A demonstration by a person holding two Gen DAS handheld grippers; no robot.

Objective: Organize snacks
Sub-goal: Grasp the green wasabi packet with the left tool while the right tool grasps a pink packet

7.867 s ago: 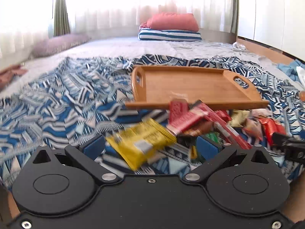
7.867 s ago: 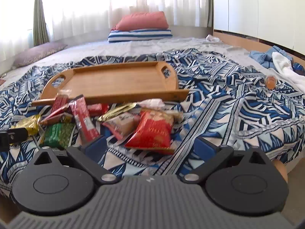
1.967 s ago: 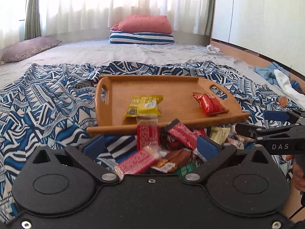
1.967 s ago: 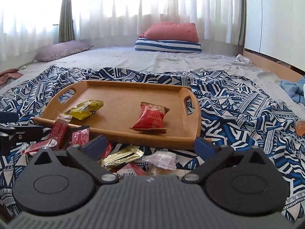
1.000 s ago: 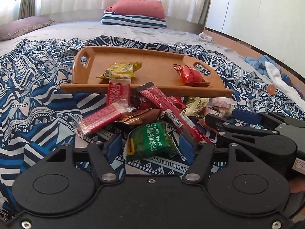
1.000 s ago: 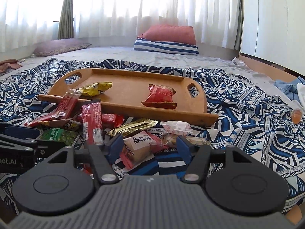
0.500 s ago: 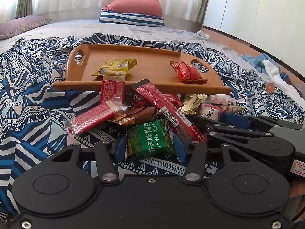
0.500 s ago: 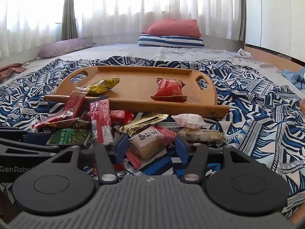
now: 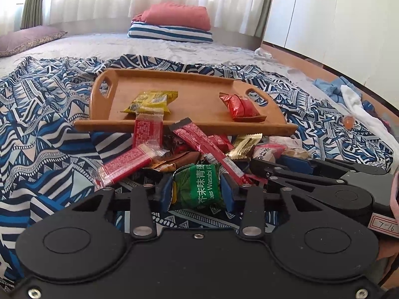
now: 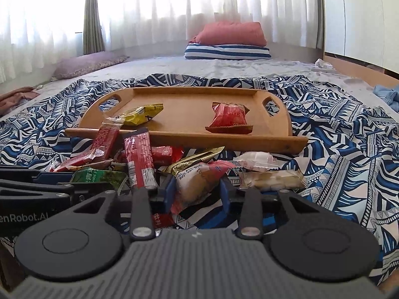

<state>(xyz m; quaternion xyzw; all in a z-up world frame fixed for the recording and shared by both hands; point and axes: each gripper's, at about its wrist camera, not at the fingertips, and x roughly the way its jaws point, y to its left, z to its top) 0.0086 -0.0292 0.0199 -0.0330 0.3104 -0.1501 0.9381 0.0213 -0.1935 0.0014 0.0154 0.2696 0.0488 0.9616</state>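
Note:
A wooden tray [image 9: 199,92] [image 10: 189,104] lies on the patterned blanket and holds a yellow packet [image 9: 149,102] [image 10: 142,113] and a red packet [image 9: 240,107] [image 10: 228,118]. A pile of snacks lies in front of it. My left gripper [image 9: 197,191] is shut on a green wasabi packet [image 9: 199,186], which also shows in the right wrist view [image 10: 99,175]. My right gripper [image 10: 195,191] is shut on a white and red packet [image 10: 194,182]; it also shows in the left wrist view [image 9: 294,164].
Long red bars [image 9: 129,164] [image 10: 139,159], a gold packet [image 10: 197,160], a white sweet [image 10: 256,160] and a pale bar [image 10: 271,180] lie in the pile. Pillows [image 9: 174,25] lie far back. Clothes [image 9: 349,99] and a small orange object [image 9: 348,122] lie right.
Both grippers dropped to the pile and closed, the left on the green packet, the right on the white and red packet. The yellow and red packets went onto the tray earlier.

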